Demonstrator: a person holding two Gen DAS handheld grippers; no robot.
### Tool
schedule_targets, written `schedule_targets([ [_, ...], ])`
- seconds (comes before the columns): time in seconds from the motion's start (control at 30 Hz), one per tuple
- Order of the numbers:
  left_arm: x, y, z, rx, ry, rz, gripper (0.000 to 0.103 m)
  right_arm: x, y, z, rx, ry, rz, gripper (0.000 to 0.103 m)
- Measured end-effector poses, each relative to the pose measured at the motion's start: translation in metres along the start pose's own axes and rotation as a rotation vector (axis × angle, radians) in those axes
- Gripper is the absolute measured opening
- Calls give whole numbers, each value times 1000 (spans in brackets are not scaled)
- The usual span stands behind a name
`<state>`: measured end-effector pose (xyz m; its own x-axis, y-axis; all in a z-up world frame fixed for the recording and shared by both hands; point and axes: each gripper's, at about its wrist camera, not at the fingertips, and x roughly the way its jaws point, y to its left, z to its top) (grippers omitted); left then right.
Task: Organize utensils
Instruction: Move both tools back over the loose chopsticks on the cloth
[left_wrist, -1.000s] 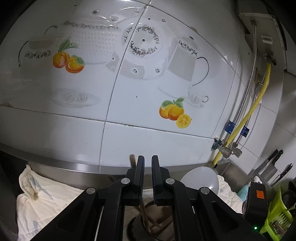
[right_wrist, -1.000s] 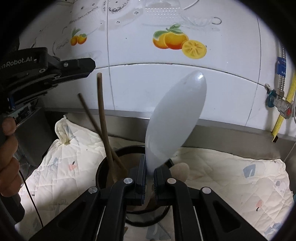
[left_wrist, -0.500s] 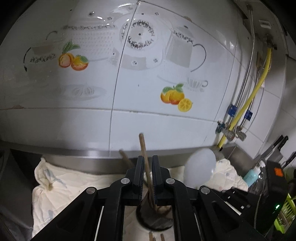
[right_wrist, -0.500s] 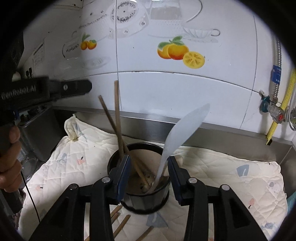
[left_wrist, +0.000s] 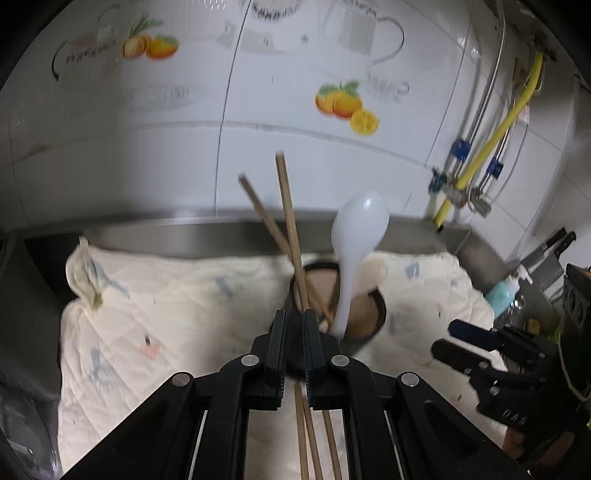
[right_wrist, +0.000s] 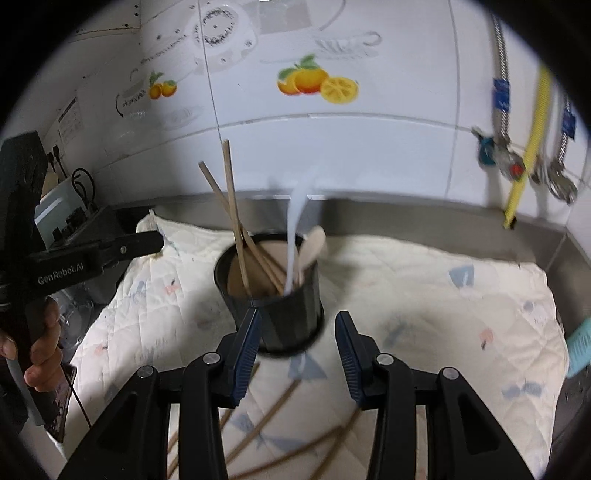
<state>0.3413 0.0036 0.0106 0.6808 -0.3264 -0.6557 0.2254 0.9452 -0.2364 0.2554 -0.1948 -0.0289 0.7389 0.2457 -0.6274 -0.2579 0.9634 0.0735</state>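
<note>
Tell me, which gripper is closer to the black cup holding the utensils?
Right, probably. The right gripper has its open fingers flanking the black cup at its base; the left gripper sits apart, off to the cup's left.

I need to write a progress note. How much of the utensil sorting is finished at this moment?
Partly done. The black holder already contains two chopsticks, the white spoon and a wooden spoon. Nothing is in hand: the right gripper is open and empty, and the left gripper is nearly closed with nothing visibly between its fingers. Left to do: several loose chopsticks lie on the quilted cloth in front of the holder.
</note>
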Motion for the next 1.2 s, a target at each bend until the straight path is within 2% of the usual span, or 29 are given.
schedule_targets([
  [0.3,18,-2,-45,3,115,-2,9,-5,-7,-40,10,100,-32,46],
  [0.67,53,-9,-91,31,268,-39,9,1,-20,-87,93,218,-33,46],
  [0.9,82,-9,-108,50,328,-37,9,5,-24,-100,128,256,-41,46],
  [1.2,104,-10,-112,61,370,-31,9,11,-29,-106,157,280,-48,46],
])
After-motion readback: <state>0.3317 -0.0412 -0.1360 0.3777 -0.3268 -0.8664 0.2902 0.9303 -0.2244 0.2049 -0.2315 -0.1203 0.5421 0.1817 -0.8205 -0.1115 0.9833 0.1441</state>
